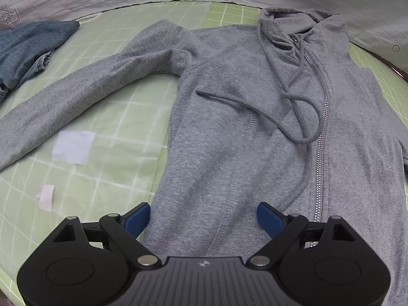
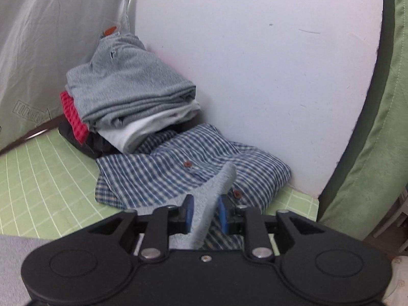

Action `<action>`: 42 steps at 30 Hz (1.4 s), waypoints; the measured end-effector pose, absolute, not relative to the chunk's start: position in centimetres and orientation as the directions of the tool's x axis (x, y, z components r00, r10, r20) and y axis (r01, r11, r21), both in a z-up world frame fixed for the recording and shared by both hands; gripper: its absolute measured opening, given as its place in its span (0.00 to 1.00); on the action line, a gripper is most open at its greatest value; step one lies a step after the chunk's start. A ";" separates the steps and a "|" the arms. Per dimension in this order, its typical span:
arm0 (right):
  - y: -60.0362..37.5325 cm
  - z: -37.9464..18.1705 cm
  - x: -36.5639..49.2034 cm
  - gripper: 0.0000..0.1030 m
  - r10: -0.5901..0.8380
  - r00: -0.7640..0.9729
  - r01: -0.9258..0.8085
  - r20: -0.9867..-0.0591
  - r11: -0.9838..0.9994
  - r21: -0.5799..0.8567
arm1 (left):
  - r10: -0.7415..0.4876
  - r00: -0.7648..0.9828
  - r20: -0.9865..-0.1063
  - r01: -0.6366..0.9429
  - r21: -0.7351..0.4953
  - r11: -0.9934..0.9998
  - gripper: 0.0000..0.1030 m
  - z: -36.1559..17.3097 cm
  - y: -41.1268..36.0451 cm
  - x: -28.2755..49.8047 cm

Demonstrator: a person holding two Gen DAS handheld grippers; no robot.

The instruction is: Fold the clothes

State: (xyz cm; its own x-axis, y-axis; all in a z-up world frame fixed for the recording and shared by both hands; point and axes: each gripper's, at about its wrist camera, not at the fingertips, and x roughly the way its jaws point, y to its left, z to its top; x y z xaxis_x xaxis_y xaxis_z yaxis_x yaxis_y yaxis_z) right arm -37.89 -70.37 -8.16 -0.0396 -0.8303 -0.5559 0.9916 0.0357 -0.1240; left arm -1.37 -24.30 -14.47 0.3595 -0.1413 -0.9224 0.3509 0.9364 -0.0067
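A grey zip-up hoodie [image 1: 242,127] lies face up on the green grid mat [image 1: 114,117], with its hood at the far end. One sleeve [image 1: 76,97] stretches out to the left, and its drawstring [image 1: 255,109] trails over the chest. My left gripper [image 1: 204,216] hovers over the hoodie's lower body, wide open with nothing between its blue pads. In the right wrist view my right gripper [image 2: 205,213] is shut on a fold of grey hoodie fabric [image 2: 216,186], which sticks up between the pads, lifted above the mat.
A blue garment [image 1: 28,48] lies crumpled at the far left, and white patches [image 1: 72,146] mark the mat. Ahead of the right gripper a folded plaid shirt [image 2: 158,176] and a stack of folded clothes [image 2: 132,89] sit against a white wall [image 2: 255,63]. A green cushion [image 2: 369,153] stands to the right.
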 end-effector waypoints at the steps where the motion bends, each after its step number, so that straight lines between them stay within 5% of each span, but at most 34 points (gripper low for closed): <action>1: -69.7 -8.5 -37.7 0.44 -0.827 -0.031 0.992 -0.561 0.044 -0.120 | -0.150 0.363 -0.920 0.354 -0.012 0.935 0.88 -14.3 -24.1 -1.4; 5: -67.6 -9.9 -35.6 0.51 -0.802 0.021 0.984 -0.597 0.123 -0.131 | -0.119 0.421 -0.899 0.353 0.042 0.935 0.88 -13.1 -23.5 -1.4; 13: -62.4 -10.8 -26.8 0.98 -0.666 0.301 0.902 -0.683 0.432 -0.024 | -0.083 0.510 -0.856 0.220 0.036 0.975 0.88 -10.3 -18.1 0.6; 21: -50.3 -11.4 -17.5 0.99 -0.484 0.492 0.724 -0.723 0.689 0.031 | 0.022 0.568 -0.823 -0.042 -0.002 0.999 0.88 -9.4 -4.9 2.2; 30: -39.4 -14.2 -14.4 0.99 -0.451 0.439 0.683 -0.777 0.729 -0.037 | 0.159 0.584 -0.796 -0.276 -0.011 0.961 0.88 -10.7 9.2 7.9; 42: -36.9 -14.9 -11.2 1.00 -0.492 0.342 0.735 -0.801 0.671 -0.098 | 0.081 0.595 -0.799 -0.100 0.026 0.995 0.88 -14.6 11.6 12.6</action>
